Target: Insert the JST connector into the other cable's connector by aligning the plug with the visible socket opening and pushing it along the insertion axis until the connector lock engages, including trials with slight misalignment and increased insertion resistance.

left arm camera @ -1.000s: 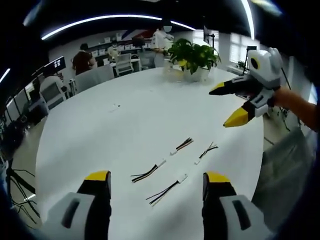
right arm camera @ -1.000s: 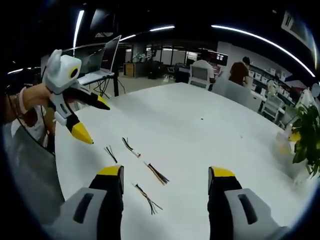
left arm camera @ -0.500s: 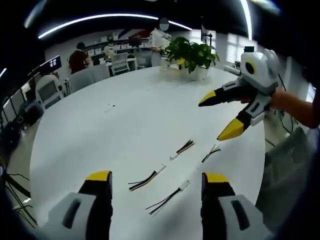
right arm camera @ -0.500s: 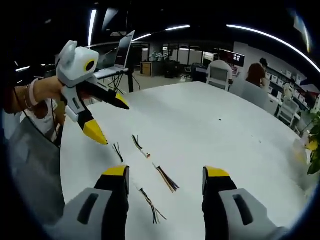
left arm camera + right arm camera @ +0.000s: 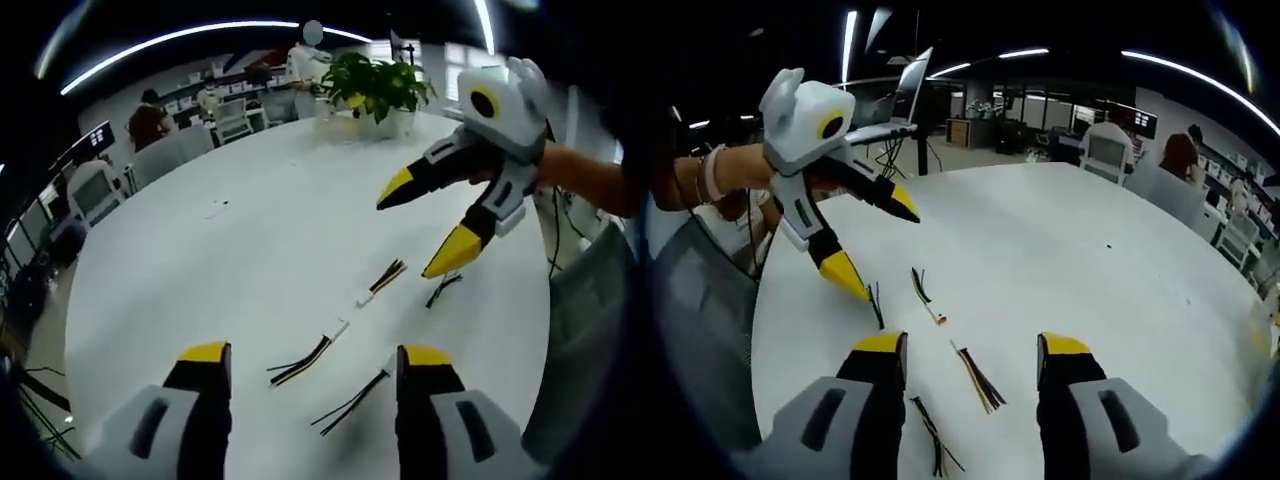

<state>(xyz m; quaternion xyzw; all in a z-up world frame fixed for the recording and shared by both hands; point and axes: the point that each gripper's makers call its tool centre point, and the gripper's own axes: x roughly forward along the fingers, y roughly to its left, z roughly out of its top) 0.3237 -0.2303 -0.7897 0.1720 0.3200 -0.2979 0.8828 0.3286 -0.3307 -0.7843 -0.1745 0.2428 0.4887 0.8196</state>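
Several short wire leads with small white JST connectors lie loose on the round white table (image 5: 200, 260). In the left gripper view they are a yellow-black lead (image 5: 305, 355), a black lead (image 5: 350, 400), a striped lead (image 5: 385, 280) and a dark lead (image 5: 443, 288). My left gripper (image 5: 315, 355) is open above the two nearest, holding nothing. My right gripper (image 5: 420, 230) hovers open over the far pair. In the right gripper view, my right gripper (image 5: 972, 345) is open above a yellow-black lead (image 5: 980, 378). The left gripper (image 5: 878, 242) hangs open over a dark lead (image 5: 876, 305).
A potted plant (image 5: 375, 95) stands at the table's far side. Office chairs and people (image 5: 150, 120) are behind it. A laptop (image 5: 905, 95) on a stand and a mesh chair (image 5: 690, 300) sit beyond the near table edge (image 5: 760, 330).
Both grippers have drawn closer to each other and lower toward the leads, which now lie nearer the jaws. The leads themselves have not moved. Both stay open.
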